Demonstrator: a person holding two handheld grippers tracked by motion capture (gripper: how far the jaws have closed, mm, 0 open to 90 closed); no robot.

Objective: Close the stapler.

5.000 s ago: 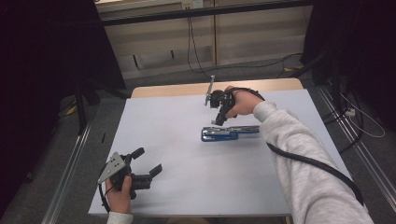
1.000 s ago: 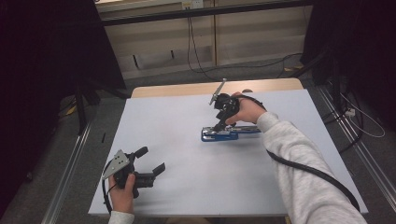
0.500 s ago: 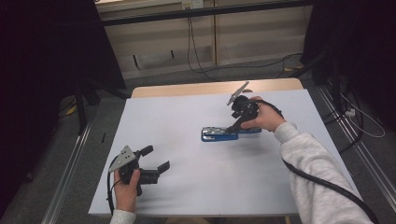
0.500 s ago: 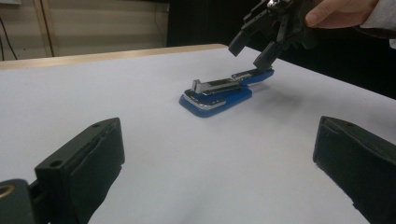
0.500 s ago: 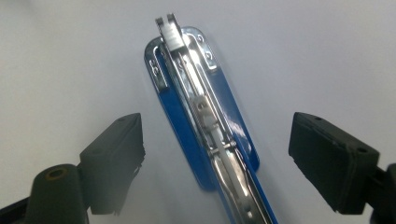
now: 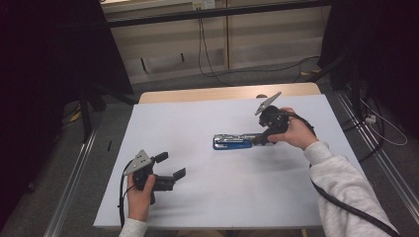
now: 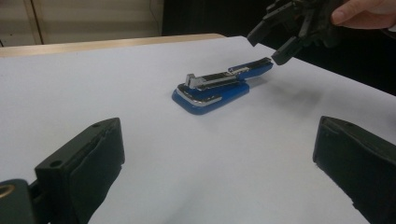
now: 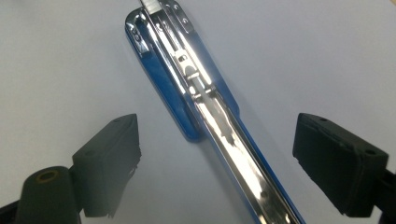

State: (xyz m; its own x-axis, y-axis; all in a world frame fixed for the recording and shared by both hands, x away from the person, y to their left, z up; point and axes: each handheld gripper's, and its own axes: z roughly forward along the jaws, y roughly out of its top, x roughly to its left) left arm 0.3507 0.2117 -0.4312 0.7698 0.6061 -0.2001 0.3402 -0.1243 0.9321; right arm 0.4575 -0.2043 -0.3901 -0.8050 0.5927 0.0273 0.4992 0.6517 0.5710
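Observation:
A blue and chrome stapler (image 6: 233, 142) lies folded open flat on the white table sheet, a little right of the middle. My right gripper (image 6: 261, 139) hovers at its right end, open, with one jaw on each side of the chrome rail (image 8: 219, 126) and touching nothing. In the left gripper view the stapler (image 7: 219, 85) lies ahead with the right gripper (image 7: 276, 45) just above its far tip. My left gripper (image 6: 169, 165) is held low at the front left, open and holding nothing, well apart from the stapler.
The white sheet (image 6: 197, 123) covers the tabletop, and a strip of bare wood (image 6: 197, 94) shows along the far edge. Metal rails (image 6: 74, 182) run along both sides of the table. Cables (image 6: 217, 69) lie on the floor beyond.
My right gripper has swung from behind the stapler round to its right end and lowered over it. My left gripper has shifted slightly to the right. The stapler has not moved.

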